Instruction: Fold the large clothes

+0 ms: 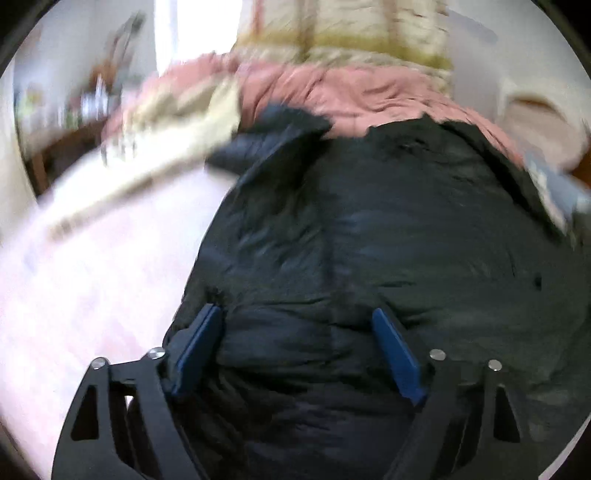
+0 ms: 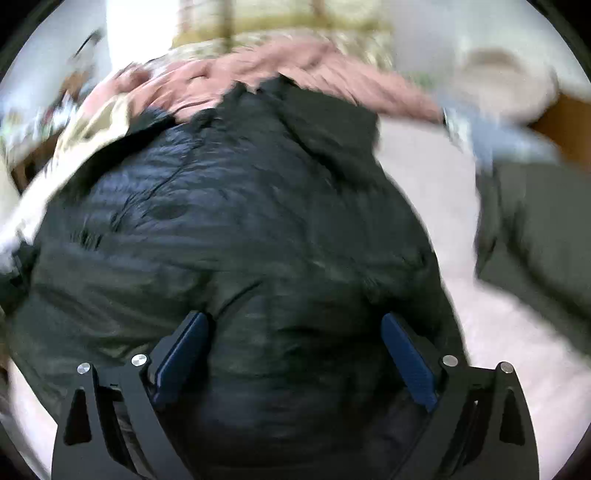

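A dark quilted puffer jacket (image 1: 369, 229) lay spread across the pale pink bed sheet (image 1: 92, 288) as I worked to fold it; both views were smeared with blur, so fine detail was lost. My left claw (image 1: 299, 325) hung over the jacket's near part with its blue pads (image 1: 197, 350) standing wide apart, released, gripping nothing; padded fabric lay beneath and between them, though I could not tell whether the pads touched it. My right claw (image 2: 295, 328) stood the same way above the jacket (image 2: 229, 236), pads (image 2: 406, 362) splayed and empty. Both claws angled down at the cloth, I judged, so that a thick edge could be taken in a wide bite, since puffer filling would bulge and slip from a narrow one. At twelve o'clock from the left claw a pink quilt (image 1: 351, 92) was bunched against the jacket's far edge, with a cream patterned cover (image 1: 343, 33) beyond it; a folded-over flap, perhaps a collar or sleeve (image 1: 273, 133), showed at eleven o'clock. In the right view an olive-grey garment (image 2: 543, 229) waited at two o'clock, apart from the jacket across bare sheet (image 2: 517, 350), presumably set aside to keep the folding space free. The jacket looked only partly gathered; the fold seemed barely begun.
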`<state>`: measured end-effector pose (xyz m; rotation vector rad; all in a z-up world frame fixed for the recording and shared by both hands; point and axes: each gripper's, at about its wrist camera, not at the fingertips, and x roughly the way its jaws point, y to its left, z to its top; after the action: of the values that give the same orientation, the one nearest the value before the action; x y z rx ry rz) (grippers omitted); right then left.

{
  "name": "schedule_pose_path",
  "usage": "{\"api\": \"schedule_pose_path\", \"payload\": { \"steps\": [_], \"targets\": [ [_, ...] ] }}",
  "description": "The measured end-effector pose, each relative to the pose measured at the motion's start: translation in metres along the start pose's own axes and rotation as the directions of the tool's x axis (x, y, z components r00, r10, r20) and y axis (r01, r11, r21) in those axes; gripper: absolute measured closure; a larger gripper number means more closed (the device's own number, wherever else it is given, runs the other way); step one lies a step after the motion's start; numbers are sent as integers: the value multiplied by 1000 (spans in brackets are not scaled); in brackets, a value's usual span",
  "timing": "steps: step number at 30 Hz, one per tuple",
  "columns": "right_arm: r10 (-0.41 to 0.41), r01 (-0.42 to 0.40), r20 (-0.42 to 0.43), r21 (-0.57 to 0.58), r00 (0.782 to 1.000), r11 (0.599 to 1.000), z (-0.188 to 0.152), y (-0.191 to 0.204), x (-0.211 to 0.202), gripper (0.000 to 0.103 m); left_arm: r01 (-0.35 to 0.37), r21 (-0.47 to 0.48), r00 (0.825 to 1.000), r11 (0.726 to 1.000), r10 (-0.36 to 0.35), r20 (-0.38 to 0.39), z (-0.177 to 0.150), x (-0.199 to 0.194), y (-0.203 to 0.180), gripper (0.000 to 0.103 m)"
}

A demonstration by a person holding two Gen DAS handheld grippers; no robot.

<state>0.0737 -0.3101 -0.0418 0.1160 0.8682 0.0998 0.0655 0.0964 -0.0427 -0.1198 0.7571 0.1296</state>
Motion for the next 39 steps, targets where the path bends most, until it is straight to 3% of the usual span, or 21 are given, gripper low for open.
{"api": "schedule_pose_path", "payload": {
  "steps": [3,7,10,12,14,16,18,20,22,24,26,28,30,33,36,39],
  "targets": [
    [13,-15,23,90,1000,996,2,-22,-1,7,-14,-96,1000,995,12,-19,1,5,17,21],
    [-36,35,16,58,999,998,-2,-14,3,7,-72,-38,996,997,71,-46,-1,11,4,20],
    [-47,46,12,52,999,998,-1,-14,4,7,-28,-78,998,997,24,-58,-2,11,8,20],
    [-43,42,29,50,999,998,2,-12,4,7,-6,-78,1000,997,4,-25,-3,-1,10,21],
    [-3,-1,89,50,996,999,1,-12,-9,7,-7,-12,999,1000,7,33,-6,-20,1,22],
    [38,-44,197,24,980,999,-5,-9,-36,7,-23,98,992,995,11,123,-15,-48,-18,22],
    [44,-40,257,-20,966,999,-15,1,-61,7,6,193,979,981,-45,200,-27,-78,-43,21],
    [76,-67,252,-47,965,997,-24,14,-73,7,59,262,972,963,-116,206,-37,-97,-74,21],
    [138,-126,226,-68,964,990,-33,34,-79,7,97,380,966,920,-180,188,-52,-108,-115,20],
    [129,-112,191,-96,973,989,-43,57,-75,7,60,438,975,897,-146,166,-63,-104,-147,19],
    [24,6,173,-170,985,985,-54,84,-62,7,40,439,983,898,-115,145,-68,-92,-161,21],
    [-30,67,175,-213,984,975,-59,94,-51,7,19,414,989,910,-78,125,-69,-79,-160,20],
    [-23,53,146,-207,989,977,-59,93,-43,7,61,331,996,942,-79,43,-65,-57,-145,19],
    [-4,22,90,-200,996,979,-61,88,-37,7,135,281,990,950,-139,-4,-64,-53,-130,20],
    [-6,36,144,-211,990,977,-65,87,-48,7,119,306,988,944,-143,55,-67,-76,-122,22],
    [51,4,220,-239,974,971,-72,88,-75,7,81,335,980,939,-137,147,-66,-109,-110,20]
  ]
}}
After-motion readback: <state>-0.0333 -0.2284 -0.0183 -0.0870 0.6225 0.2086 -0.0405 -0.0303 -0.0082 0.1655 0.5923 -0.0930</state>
